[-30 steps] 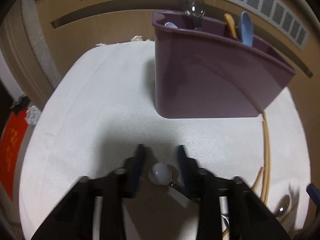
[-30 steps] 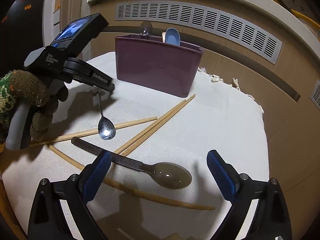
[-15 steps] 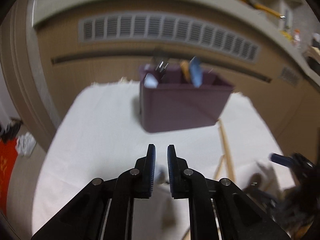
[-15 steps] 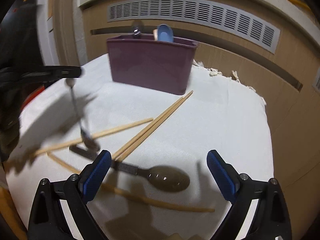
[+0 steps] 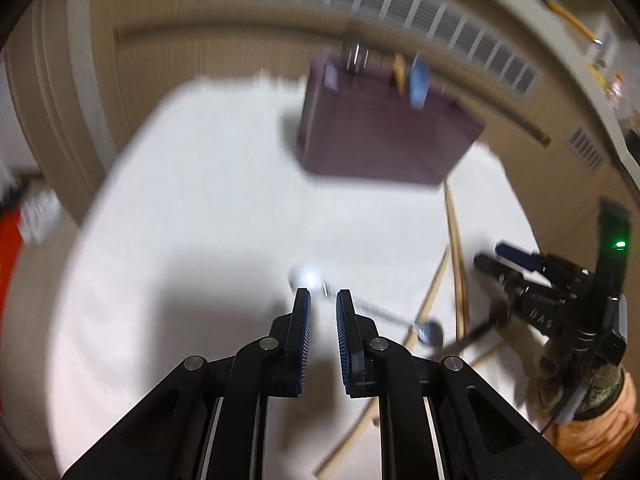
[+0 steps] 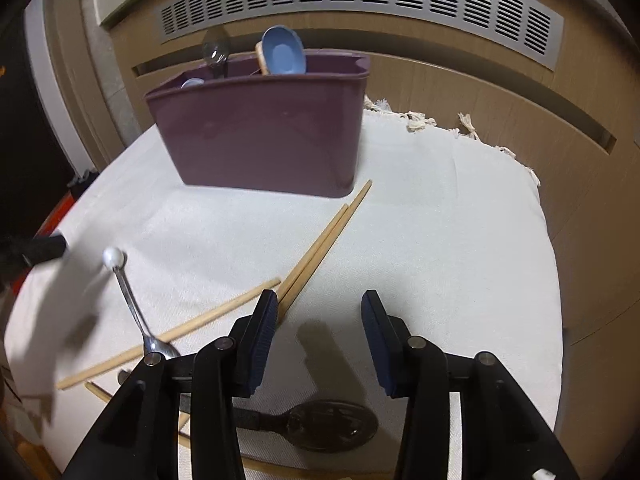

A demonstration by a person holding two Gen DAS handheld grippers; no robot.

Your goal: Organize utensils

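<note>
The left hand-held gripper (image 5: 322, 304) hangs low in the middle of its view with its 2 blue pads nearly together and nothing between them. Just past its tips, the slim steel spoon with a white ball on its handle end (image 5: 308, 278) lies on the white cloth over the bench (image 5: 200, 200). Its long axis runs from that ball down and right to the bowl, which rests on the pale wooden chopsticks (image 5: 456, 248). So the ball end is what the left one faces, and it is much the nearer of the 2.

The right hand-held gripper (image 6: 324, 340) has its jaws wide apart and empty, low in its frame above the dark long-handled spoon (image 6: 332, 424). The purple plastic utensil bin (image 6: 264, 136) sits at upper centre, well apart from both.

The left view is smeared. Only the right view shows the bin's contents sharply: a blue spoon (image 6: 284, 54) and a steel one (image 6: 216, 50) standing in it
</note>
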